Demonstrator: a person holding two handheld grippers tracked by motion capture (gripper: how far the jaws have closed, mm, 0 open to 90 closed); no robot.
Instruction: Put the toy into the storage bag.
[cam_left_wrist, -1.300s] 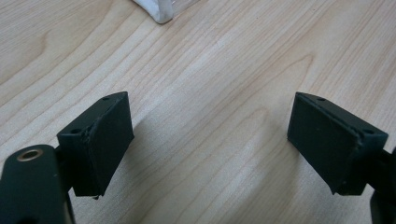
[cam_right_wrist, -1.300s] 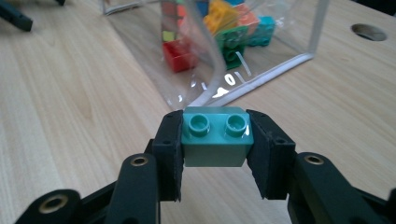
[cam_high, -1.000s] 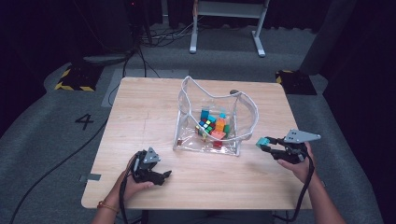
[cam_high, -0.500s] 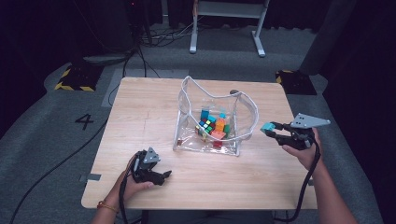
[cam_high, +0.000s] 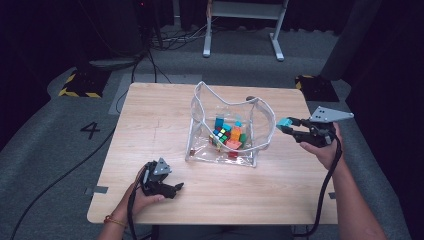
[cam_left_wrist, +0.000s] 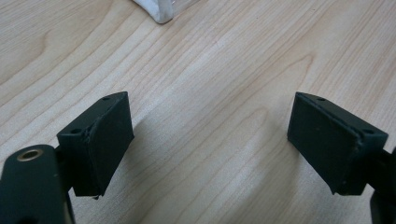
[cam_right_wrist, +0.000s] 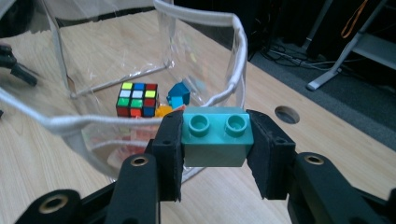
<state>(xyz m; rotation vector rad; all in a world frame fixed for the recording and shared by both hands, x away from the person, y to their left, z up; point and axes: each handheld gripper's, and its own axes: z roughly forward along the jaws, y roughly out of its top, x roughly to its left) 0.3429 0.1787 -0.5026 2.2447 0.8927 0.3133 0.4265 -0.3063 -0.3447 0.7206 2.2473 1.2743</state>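
My right tool (cam_right_wrist: 215, 140) is clamped on a teal block (cam_right_wrist: 215, 135), its pads pressed against the block's two short ends with the studs facing up. I'm holding it in the air just right of the clear bag (cam_high: 227, 127), close to the rim. The block looks light, hard and smooth-sided, so I judge the flat ends to be the best place to grip it; a loose grip could let it twist. The bag is soft and floppy, its corded rim sagging, and it holds a puzzle cube (cam_right_wrist: 137, 99) and other bright blocks. My left tool (cam_high: 161, 184) rests wide open and empty on the near left of the tabletop (cam_high: 150, 120).
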